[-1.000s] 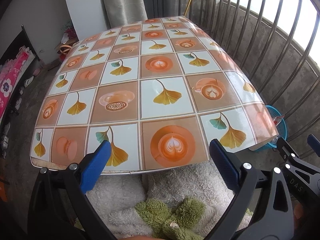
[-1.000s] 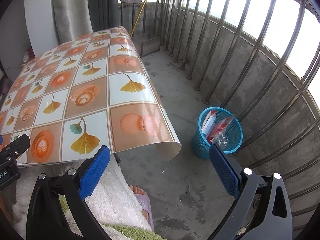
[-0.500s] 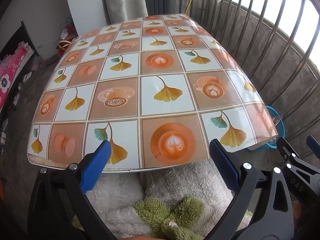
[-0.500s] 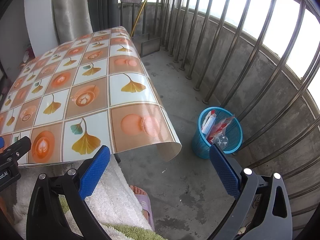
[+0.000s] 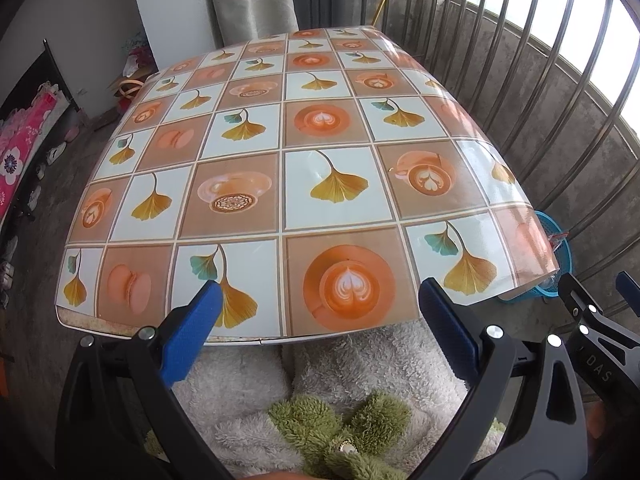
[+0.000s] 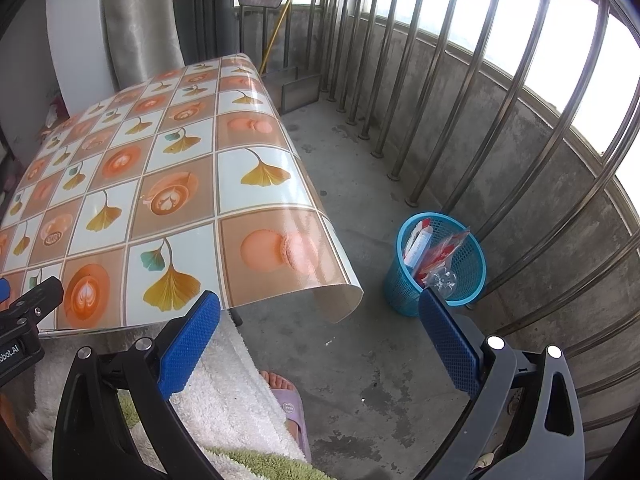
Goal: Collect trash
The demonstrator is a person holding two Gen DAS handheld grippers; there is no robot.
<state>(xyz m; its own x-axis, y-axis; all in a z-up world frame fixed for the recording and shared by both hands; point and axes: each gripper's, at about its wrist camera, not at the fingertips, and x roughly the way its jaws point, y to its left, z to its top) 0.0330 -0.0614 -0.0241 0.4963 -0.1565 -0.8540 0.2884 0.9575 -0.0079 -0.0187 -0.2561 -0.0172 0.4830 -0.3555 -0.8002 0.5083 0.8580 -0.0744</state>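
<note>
Left wrist view: my left gripper hangs over the near edge of the tabletop, jaws spread wide, nothing between the blue pads. Tabletop is covered by a glossy checked cloth printed with ginkgo leaves and coffee cups; I see no loose trash on it. Below the jaws sits a fluffy white garment with green trim. Far right of this view, the other gripper's black body pokes in, and a sliver of the blue bin shows past the cloth's drooping corner.

Right wrist view: tabletop on the left, cloth corner curling down off the edge. Person's foot in a purple slipper on the concrete floor, bottom centre. My right gripper is aimed at the floor, jaws also spread, holding nothing. Right of centre, the blue mesh bin stands on the floor near the metal railing, well apart from the table. Trash is inside it: a red-and-white carton, red wrapper, crumpled clear plastic.
</note>
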